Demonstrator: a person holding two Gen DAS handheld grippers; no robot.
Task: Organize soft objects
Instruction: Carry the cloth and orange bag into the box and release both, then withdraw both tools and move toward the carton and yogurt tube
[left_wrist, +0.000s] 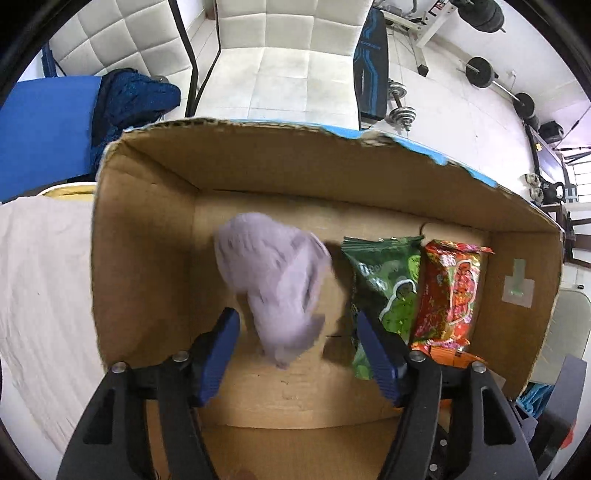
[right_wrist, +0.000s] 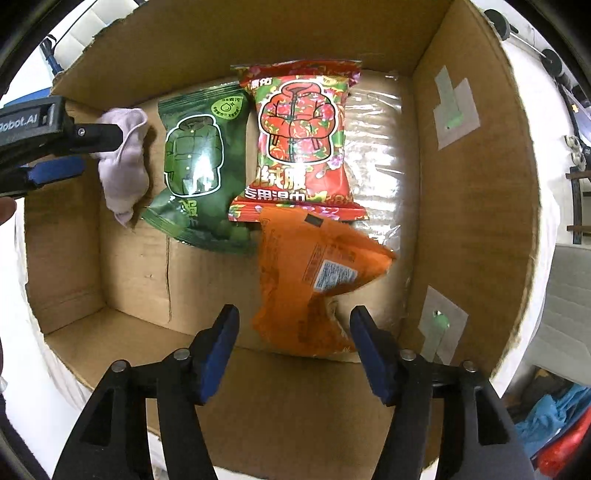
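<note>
1. The lilac cloth (left_wrist: 273, 291) was inside the cardboard box (left_wrist: 147, 258), at its left side, blurred as though dropping, just beyond the left tongs (left_wrist: 297, 328), which were spread wide and gripped nothing.
2. Its long axis ran near-to-far, just left of the green packet (left_wrist: 384, 288).
3. The right tongs (right_wrist: 293, 328) were released too, with the orange packet (right_wrist: 314, 273) lying between them and the red packet (right_wrist: 303, 140).
4. By my judgement, the left tongs were nearer the cloth.
</note>
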